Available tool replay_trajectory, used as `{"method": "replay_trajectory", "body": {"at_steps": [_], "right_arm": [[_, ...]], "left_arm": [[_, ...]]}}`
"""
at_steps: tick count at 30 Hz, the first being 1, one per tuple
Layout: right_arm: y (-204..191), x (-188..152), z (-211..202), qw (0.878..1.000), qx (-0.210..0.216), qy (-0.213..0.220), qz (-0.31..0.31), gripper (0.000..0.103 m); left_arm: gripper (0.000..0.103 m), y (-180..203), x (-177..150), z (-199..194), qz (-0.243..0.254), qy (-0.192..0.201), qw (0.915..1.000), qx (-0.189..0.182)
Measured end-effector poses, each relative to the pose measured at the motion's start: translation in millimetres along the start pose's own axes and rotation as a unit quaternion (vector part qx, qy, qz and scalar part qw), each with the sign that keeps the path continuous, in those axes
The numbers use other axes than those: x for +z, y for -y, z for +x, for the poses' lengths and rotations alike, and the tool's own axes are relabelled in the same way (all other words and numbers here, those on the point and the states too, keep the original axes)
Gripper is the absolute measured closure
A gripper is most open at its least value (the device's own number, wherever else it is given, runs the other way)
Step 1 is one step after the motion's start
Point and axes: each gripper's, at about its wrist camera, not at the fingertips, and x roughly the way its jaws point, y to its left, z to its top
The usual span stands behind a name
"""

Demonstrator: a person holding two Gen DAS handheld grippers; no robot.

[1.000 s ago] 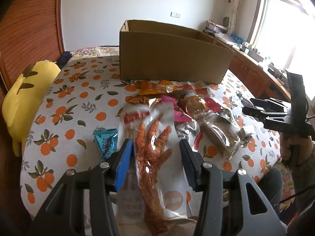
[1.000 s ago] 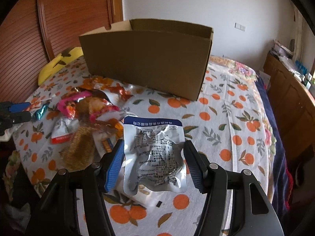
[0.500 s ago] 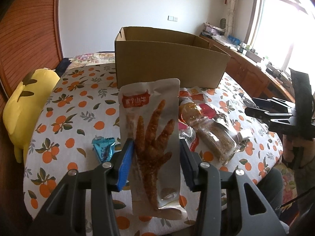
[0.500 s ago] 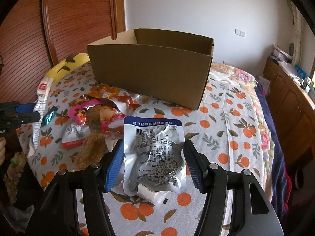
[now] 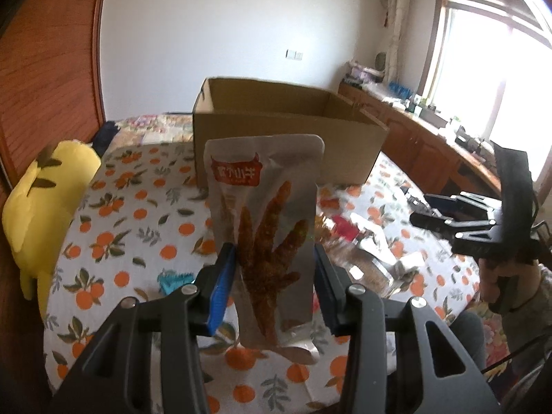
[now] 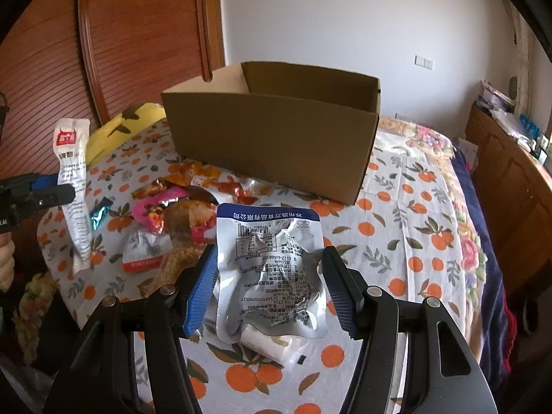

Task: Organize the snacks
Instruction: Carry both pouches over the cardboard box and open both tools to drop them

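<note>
My left gripper [image 5: 274, 269] is shut on a clear chicken-foot snack pack [image 5: 265, 214] and holds it upright above the table, in front of the open cardboard box [image 5: 286, 145]. The pack also shows in the right wrist view [image 6: 74, 186]. My right gripper [image 6: 269, 276] is shut on a silver pouch with a blue top band [image 6: 270, 269], lifted above the tablecloth, short of the box [image 6: 272, 145]. The right gripper also shows at the right of the left wrist view [image 5: 427, 214].
A heap of loose snack packs [image 6: 165, 214] lies on the orange-print tablecloth [image 6: 396, 227] between the grippers and the box. A teal candy [image 5: 174, 279] lies alone on the left. A yellow plush [image 5: 45, 200] sits at the table's left edge. Wooden cabinets [image 5: 431, 145] stand on the right.
My left gripper has lifted the chicken-foot pack off the table and raised it upright. My right gripper has risen with the silver pouch. The box looks lower in both views.
</note>
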Motion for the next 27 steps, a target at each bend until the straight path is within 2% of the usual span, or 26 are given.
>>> {"method": "replay_trajectory", "body": {"at_steps": [7, 12, 19, 27], "right_arm": [[1, 10, -8, 1.0, -0.001, 0.015, 0.001, 0.041], [5, 24, -13, 1.0, -0.003, 0.029, 0.003, 0.041], [10, 76, -26, 0.997, -0.006, 0.07, -0.011, 0.041], [15, 138, -9, 0.994, -0.004, 0.101, -0.035, 0.041]], "left_arm": [[0.061, 5, 27, 2, 0.004, 0.034, 0.9992, -0.02], [0.061, 11, 62, 2, 0.016, 0.062, 0.9974, -0.032], [0.061, 21, 125, 5, 0.048, 0.105, 0.9927, -0.035], [0.061, 22, 178, 37, 0.088, 0.119, 0.9889, -0.015]]}}
